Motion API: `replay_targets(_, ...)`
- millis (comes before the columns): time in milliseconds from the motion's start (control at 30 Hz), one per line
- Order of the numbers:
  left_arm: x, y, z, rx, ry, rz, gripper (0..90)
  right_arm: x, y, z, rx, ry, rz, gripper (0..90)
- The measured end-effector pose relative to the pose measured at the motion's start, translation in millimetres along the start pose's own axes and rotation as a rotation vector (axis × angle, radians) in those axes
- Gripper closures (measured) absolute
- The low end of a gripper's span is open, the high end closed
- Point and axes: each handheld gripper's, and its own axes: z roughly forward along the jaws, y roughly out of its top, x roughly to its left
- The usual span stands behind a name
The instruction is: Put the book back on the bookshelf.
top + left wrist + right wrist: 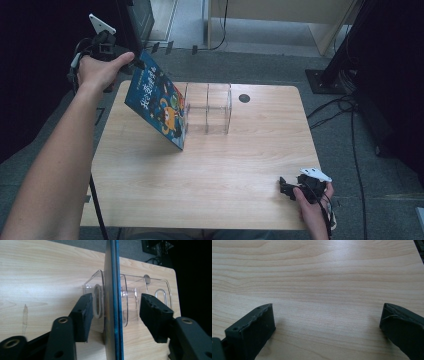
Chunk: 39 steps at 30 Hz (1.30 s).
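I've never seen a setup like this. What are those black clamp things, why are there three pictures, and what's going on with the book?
A person sits at a wooden table and holds a hand-operated clamp in each hand; there is no robot arm. The high view looks down from above. The other two pictures come from small cameras riding on each clamp, looking out between its two black jaws.

The left gripper is at the top edge of a blue picture book, which stands tilted with its bottom edge on the table, leaning against a clear plastic rack. In the left gripper view the book is seen edge-on between the jaws, with gaps on both sides, so the pads are not pressing it.

The right gripper rests near the table's front right corner, jaws open, holding nothing.
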Motion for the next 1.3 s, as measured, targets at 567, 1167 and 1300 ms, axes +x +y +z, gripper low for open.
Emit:
replay_targets(567,0.4,2.4,-19.5,0.018,0.155,-0.023,0.0,0.3,0.1,0.1,0.002,-0.004,-0.003,0.0)
replay_targets(1167,30.3,-5.6,-41.3,-0.017,0.219,-0.061,0.0,0.4,0.1,0.2,0.002,-0.004,-0.004,0.0)
replay_targets(1300,36.9,-9.8,-41.4,-0.036,0.254,-0.058,0.0,0.4,0.1,0.2,0.002,-0.005,-0.004,0.0)
